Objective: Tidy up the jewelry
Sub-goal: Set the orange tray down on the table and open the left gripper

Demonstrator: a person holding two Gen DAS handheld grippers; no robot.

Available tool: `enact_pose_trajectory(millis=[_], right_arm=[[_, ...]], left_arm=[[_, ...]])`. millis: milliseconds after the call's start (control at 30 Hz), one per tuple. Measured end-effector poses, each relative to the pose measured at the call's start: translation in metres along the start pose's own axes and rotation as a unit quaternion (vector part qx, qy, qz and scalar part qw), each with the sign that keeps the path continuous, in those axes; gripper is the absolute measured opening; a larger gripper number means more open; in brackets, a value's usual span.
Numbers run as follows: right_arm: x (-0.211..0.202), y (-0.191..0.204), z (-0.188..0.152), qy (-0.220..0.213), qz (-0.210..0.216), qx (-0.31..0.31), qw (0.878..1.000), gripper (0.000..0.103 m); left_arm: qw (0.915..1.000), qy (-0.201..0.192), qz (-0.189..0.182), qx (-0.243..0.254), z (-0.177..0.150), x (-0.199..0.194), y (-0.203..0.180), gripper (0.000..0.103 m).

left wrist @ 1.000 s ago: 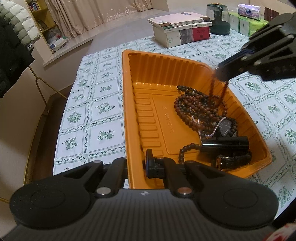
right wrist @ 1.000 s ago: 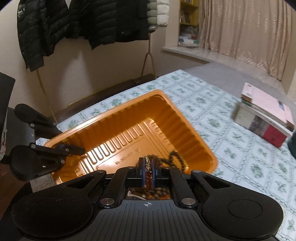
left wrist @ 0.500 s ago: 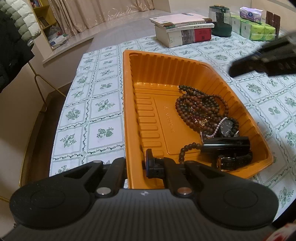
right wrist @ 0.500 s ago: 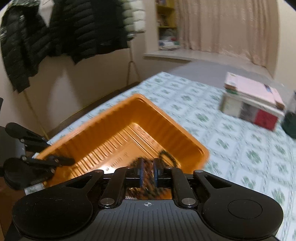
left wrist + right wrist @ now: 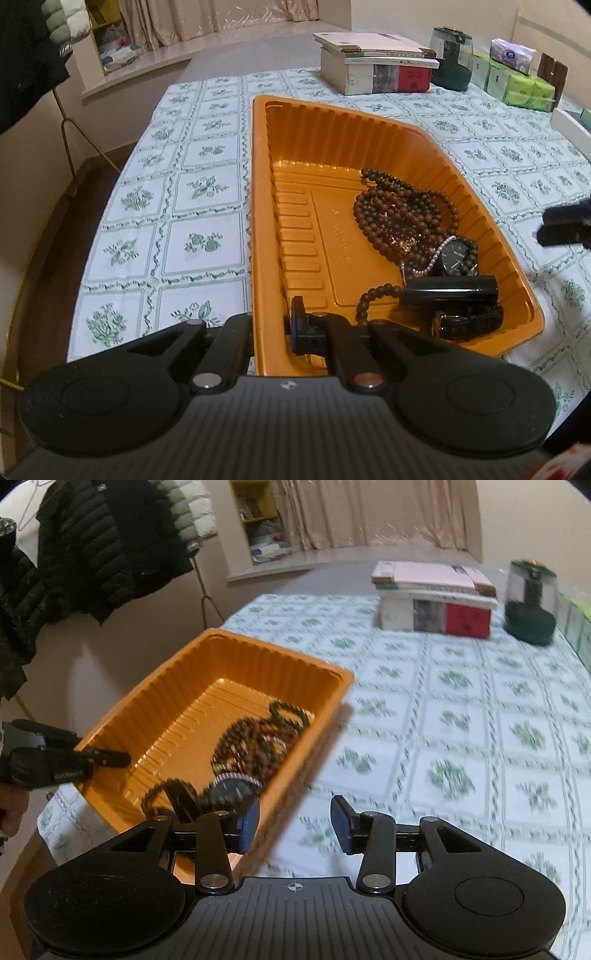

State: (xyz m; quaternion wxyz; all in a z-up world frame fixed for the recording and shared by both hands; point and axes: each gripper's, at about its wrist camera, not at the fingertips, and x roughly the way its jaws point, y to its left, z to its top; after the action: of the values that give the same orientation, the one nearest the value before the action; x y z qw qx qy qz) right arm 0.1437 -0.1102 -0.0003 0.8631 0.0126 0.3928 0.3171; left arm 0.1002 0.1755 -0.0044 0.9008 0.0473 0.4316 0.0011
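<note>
On the left, the left gripper is clamped on the near rim of the orange tray, one finger outside the wall and one inside, pinning it to the patterned tablecloth. The tray's long axis runs away from this gripper toward the far side of the table.

Inside it, the jewelry sits bunched toward the near right corner: a tangle of brown bead strands, then a black-faced watch, a dark cylindrical case and a dark strap nearest the rim. The tray's left part is bare.

On the right, the right gripper hovers over the tablecloth just off the tray's right wall, blue pads spread wide with nothing between them. The pile lies to its left and slightly ahead, just over the wall. My judgement is that the right gripper is the free one and nearer any further reach, since the left is occupied bracing the tray.
</note>
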Motion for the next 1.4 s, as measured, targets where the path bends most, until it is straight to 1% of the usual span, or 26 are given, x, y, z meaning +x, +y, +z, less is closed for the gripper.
enact_pose_trajectory(millis=[167, 367, 500, 533, 567, 633, 700, 733, 767, 800, 900, 933, 967, 1067, 1133, 1267, 1300, 1367, 1400], right_arm=[[-0.005, -0.001, -0.011, 0.005, -0.007, 0.019, 1.0, 0.044], [-0.006, 0.001, -0.016, 0.008, -0.015, 0.03, 0.999, 0.045], [-0.007, 0.0, -0.019, 0.013, -0.019, 0.043, 0.999, 0.045], [-0.007, -0.001, -0.019, 0.014, -0.017, 0.048, 0.999, 0.045], [-0.008, -0.001, -0.02, 0.014, -0.015, 0.052, 0.998, 0.045], [-0.011, 0.001, -0.02, 0.012, -0.015, 0.053, 0.998, 0.046], [-0.013, 0.002, -0.019, 0.009, -0.014, 0.052, 0.999, 0.046], [-0.014, 0.003, -0.02, 0.008, -0.014, 0.052, 0.999, 0.046], [-0.015, 0.003, -0.02, 0.006, -0.015, 0.051, 0.999, 0.046], [-0.016, 0.003, -0.021, 0.005, -0.015, 0.052, 0.999, 0.046], [-0.019, 0.004, -0.022, 0.003, -0.018, 0.054, 0.998, 0.047], [-0.02, 0.004, -0.022, 0.002, -0.018, 0.055, 0.998, 0.047], [-0.022, 0.004, -0.023, 0.001, -0.019, 0.055, 0.998, 0.047], [-0.027, 0.004, -0.025, -0.002, -0.022, 0.058, 0.998, 0.048], [-0.032, 0.002, -0.027, -0.003, -0.027, 0.06, 0.998, 0.049], [-0.041, -0.002, -0.032, -0.007, -0.046, 0.067, 0.997, 0.059], [-0.044, -0.004, -0.033, -0.006, -0.05, 0.069, 0.996, 0.062], [-0.049, -0.006, -0.036, -0.007, -0.059, 0.071, 0.996, 0.067], [-0.052, -0.007, -0.038, -0.008, -0.064, 0.071, 0.995, 0.07]], left_arm=[[0.9993, -0.003, -0.02, -0.031, -0.008, 0.006, 0.013, 0.005], [0.9974, 0.0, -0.031, -0.064, -0.019, 0.014, 0.023, 0.008], [0.9945, -0.017, -0.047, -0.093, -0.024, 0.01, 0.033, 0.01], [0.9937, -0.02, -0.049, -0.099, -0.025, 0.009, 0.035, 0.013], [0.9933, -0.024, -0.046, -0.103, -0.026, 0.007, 0.037, 0.019], [0.992, -0.033, -0.042, -0.114, -0.028, 0.002, 0.041, 0.026], [0.9904, -0.039, -0.045, -0.125, -0.029, -0.004, 0.045, 0.03], [0.9902, -0.042, -0.043, -0.126, -0.029, -0.008, 0.046, 0.035], [0.9902, -0.046, -0.039, -0.126, -0.029, -0.013, 0.046, 0.039], [0.9902, -0.048, -0.036, -0.126, -0.029, -0.016, 0.046, 0.04], [0.9897, -0.054, -0.025, -0.13, -0.03, -0.028, 0.046, 0.049], [0.9895, -0.056, -0.021, -0.132, -0.03, -0.031, 0.046, 0.054], [0.9892, -0.058, -0.017, -0.134, -0.031, -0.035, 0.045, 0.062], [0.9887, -0.061, -0.003, -0.137, -0.033, -0.044, 0.043, 0.073], [0.988, -0.059, 0.008, -0.143, -0.034, -0.049, 0.041, 0.077], [0.9864, -0.058, 0.013, -0.153, -0.04, -0.057, 0.036, 0.092], [0.9866, -0.058, 0.014, -0.152, -0.041, -0.06, 0.033, 0.093], [0.9863, -0.066, 0.02, -0.15, -0.043, -0.066, 0.027, 0.103], [0.9861, -0.072, 0.023, -0.148, -0.045, -0.069, 0.024, 0.103]])
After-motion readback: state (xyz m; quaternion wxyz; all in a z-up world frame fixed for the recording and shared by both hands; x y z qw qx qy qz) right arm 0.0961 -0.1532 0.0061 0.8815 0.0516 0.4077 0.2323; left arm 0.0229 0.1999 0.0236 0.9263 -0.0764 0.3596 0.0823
